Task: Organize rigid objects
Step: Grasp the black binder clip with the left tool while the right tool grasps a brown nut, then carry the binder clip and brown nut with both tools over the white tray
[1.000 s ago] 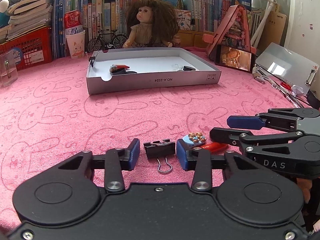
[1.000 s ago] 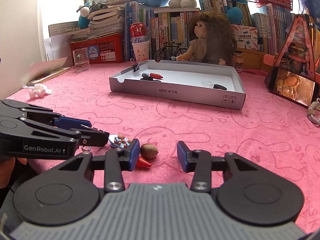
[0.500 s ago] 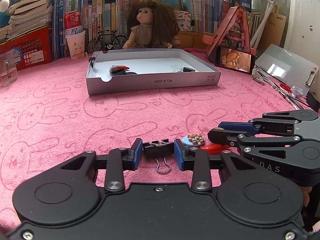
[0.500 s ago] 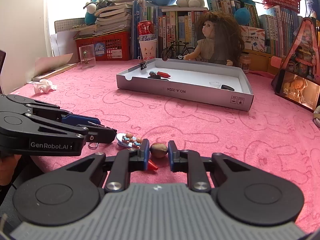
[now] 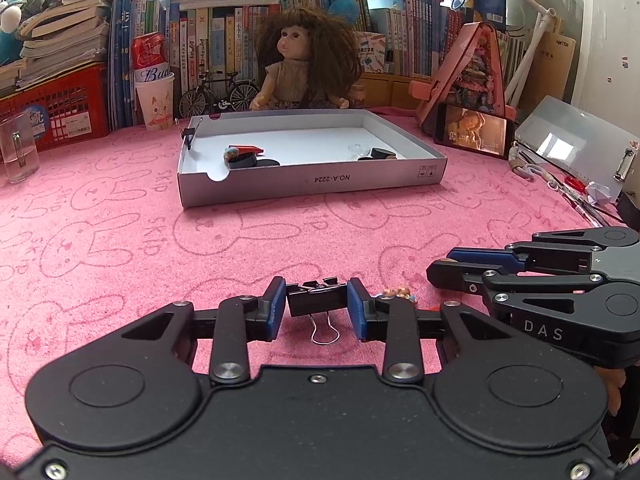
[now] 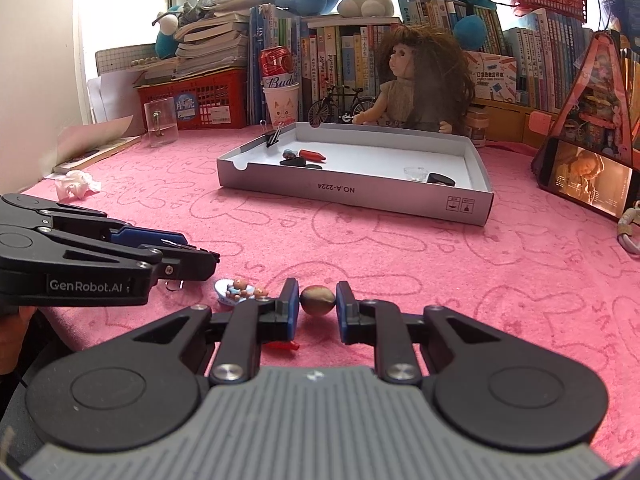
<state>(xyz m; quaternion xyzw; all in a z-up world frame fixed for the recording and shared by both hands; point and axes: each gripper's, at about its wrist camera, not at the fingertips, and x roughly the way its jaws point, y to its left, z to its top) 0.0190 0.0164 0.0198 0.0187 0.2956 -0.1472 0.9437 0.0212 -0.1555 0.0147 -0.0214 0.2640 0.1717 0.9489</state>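
On the pink cloth near us, our left gripper (image 5: 317,307) clamps a black binder clip (image 5: 316,299); our right gripper (image 6: 317,305), apart a second ago, now pinches a brown nut (image 6: 317,300).

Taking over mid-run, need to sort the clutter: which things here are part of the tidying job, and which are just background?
Job:
- black binder clip, clamped in left gripper
- brown nut, clamped in right gripper
- bear trinket
- red piece
- grey tray

Lying about:
- doll
- glass mug
- phone
- crumpled tissue
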